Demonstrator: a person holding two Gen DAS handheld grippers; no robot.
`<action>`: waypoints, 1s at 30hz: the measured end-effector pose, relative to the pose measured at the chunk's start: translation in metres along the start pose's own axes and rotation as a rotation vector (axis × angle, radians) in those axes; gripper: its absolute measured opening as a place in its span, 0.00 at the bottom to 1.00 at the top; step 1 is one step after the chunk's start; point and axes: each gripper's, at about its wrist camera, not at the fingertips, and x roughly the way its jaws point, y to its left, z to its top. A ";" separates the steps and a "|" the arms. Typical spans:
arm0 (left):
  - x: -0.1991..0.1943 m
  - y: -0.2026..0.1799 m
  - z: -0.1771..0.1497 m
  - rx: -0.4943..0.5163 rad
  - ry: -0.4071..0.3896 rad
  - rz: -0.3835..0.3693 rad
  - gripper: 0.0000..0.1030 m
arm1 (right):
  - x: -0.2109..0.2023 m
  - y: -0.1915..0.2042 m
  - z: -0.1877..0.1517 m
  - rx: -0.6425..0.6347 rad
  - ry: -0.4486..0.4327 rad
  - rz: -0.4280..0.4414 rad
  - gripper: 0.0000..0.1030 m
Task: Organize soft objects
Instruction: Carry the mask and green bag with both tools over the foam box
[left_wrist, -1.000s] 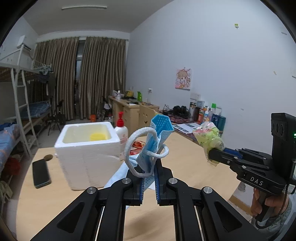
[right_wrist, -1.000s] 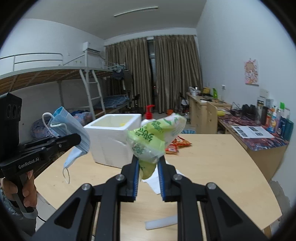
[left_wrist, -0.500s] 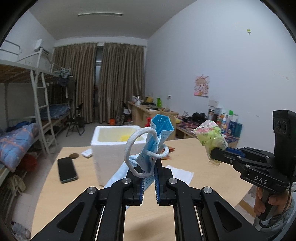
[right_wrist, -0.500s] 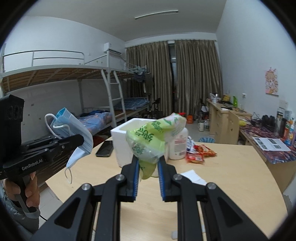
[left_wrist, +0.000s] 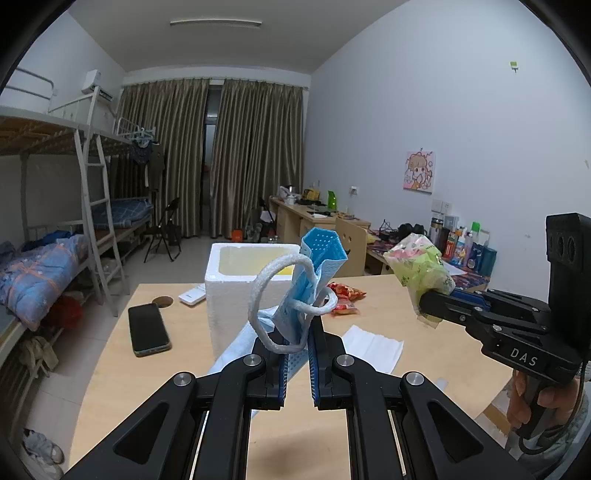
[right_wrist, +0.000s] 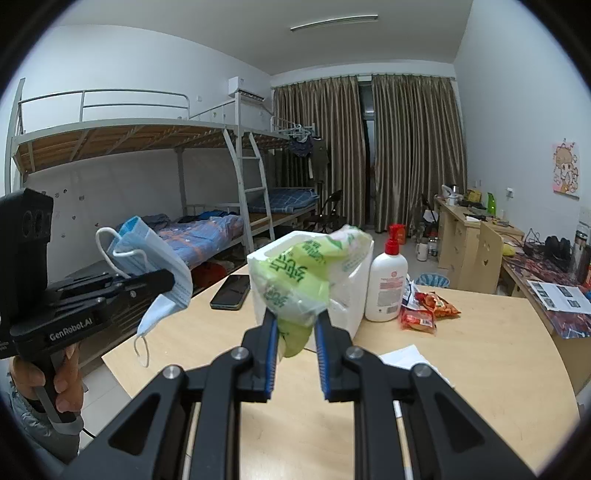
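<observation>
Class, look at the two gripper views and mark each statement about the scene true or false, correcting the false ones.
1. The left gripper is shut on a blue face mask. True.
2. The right gripper is open and holds nothing. False: it is shut on a green plastic packet.
3. The white foam box stands on the wooden table. True.
4. The phone lies inside the foam box. False: it lies on the table beside the box.
5. The pump bottle has a red top. True.

My R gripper (right_wrist: 295, 328) pinches green packet (right_wrist: 303, 273); foam box (right_wrist: 347, 295) just ahead, L gripper (right_wrist: 162, 282) w/ mask (right_wrist: 159, 258) off left.
</observation>
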 end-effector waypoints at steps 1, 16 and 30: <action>0.002 0.001 0.001 -0.001 0.001 -0.002 0.10 | 0.001 -0.002 0.001 0.001 -0.002 0.003 0.22; 0.023 0.002 0.023 0.028 -0.026 0.000 0.10 | 0.014 -0.004 0.017 -0.027 -0.007 0.012 0.22; 0.036 0.001 0.043 0.047 -0.035 -0.022 0.10 | 0.024 -0.007 0.029 -0.018 -0.016 0.039 0.22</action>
